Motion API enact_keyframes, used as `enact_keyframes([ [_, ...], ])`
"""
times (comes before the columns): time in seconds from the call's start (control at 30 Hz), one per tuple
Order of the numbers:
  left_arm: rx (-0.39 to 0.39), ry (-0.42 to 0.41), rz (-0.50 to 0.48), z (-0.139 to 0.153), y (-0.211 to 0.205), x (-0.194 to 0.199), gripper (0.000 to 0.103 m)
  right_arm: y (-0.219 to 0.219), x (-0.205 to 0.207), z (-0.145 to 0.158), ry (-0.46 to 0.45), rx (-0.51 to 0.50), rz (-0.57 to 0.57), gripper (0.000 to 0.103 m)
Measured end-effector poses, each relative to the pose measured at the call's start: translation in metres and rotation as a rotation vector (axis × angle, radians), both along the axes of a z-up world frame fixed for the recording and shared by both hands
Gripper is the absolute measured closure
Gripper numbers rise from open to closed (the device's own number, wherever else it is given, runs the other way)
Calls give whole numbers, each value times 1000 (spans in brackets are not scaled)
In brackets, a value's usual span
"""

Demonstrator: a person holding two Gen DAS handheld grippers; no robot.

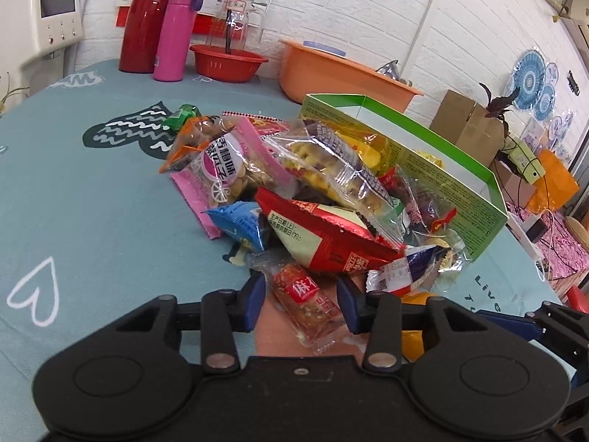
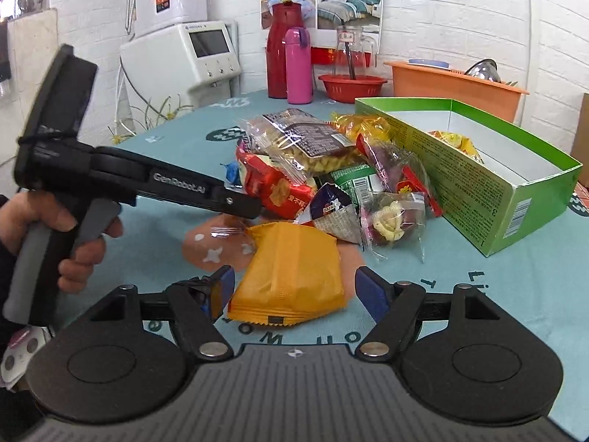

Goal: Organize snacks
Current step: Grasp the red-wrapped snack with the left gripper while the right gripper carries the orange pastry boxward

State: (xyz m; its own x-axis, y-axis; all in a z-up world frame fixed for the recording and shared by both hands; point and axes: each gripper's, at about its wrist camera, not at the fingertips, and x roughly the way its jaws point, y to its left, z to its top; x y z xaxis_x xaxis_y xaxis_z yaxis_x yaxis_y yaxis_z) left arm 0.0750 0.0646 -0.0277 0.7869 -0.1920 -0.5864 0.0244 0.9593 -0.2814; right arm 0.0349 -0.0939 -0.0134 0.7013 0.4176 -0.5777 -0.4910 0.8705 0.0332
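Note:
A pile of wrapped snacks (image 1: 313, 191) lies on the teal tablecloth next to an open green box (image 1: 452, 169). My left gripper (image 1: 301, 296) is open, its blue pads either side of a clear-wrapped red snack bar (image 1: 307, 305) at the pile's near edge. My right gripper (image 2: 294, 289) is open around an orange snack packet (image 2: 294, 276) lying flat on the cloth. The pile (image 2: 331, 169) and the green box (image 2: 471, 169), with yellow snacks inside, lie beyond it. The left gripper's body (image 2: 140, 180) shows at left, held by a hand.
At the table's back stand a red flask (image 1: 147, 18), a pink bottle (image 1: 176, 33), a red basin with a glass jar (image 1: 228, 60) and an orange tub (image 1: 338, 73). A white appliance (image 2: 184, 62) stands off the far left edge.

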Motion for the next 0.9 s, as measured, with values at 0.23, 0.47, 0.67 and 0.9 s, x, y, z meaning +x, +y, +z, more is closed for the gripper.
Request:
enact_keyframes([
  [0.23, 68, -18, -15, -2, -10, 9, 40, 7, 12, -8, 26, -3, -33, 0],
  [0.47, 24, -3, -48, -1, -4, -11, 36, 3, 3, -9, 27, 20, -28, 21],
  [0.67, -133, -46, -144, 27, 3, -39, 37, -9, -8, 13, -20, 90, -14, 24],
  [0.9, -172, -182, -241, 76, -20, -20, 36, -32, -1, 48, -136, 142, -81, 24],
])
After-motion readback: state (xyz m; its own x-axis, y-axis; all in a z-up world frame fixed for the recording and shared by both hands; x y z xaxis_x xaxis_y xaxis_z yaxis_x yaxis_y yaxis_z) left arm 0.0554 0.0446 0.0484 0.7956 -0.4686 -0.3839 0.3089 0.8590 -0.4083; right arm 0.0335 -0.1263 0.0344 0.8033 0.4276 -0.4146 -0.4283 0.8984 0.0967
